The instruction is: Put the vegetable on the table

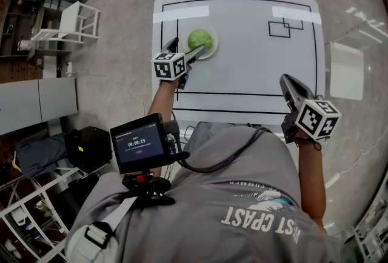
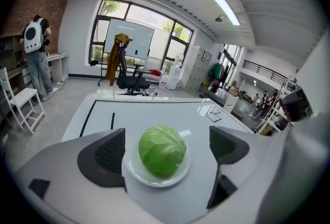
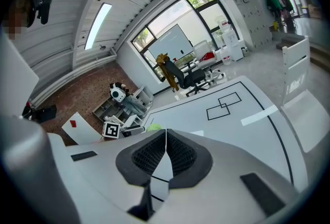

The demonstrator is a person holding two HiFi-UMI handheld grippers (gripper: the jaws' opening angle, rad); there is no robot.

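A green cabbage (image 1: 202,41) sits on a white plate (image 1: 212,53) at the left of the white table (image 1: 254,68). My left gripper (image 1: 185,48) hovers at the plate's near left side. In the left gripper view the cabbage (image 2: 162,149) and its plate (image 2: 135,174) lie ahead, framed by the wide open jaws (image 2: 165,138); the pads (image 2: 105,156) do not touch it. My right gripper (image 1: 290,87) is over the table's near right edge. Its jaws (image 3: 165,140) are shut with nothing in them. A green sliver of the cabbage (image 3: 153,128) shows far off in the right gripper view.
Black tape lines and two overlapping squares (image 1: 285,26) mark the tabletop. A white chair (image 1: 73,22) stands on the floor to the left, and an office chair (image 2: 131,81) beyond the table's far end. A person with a backpack (image 2: 36,47) stands at a shelf far left.
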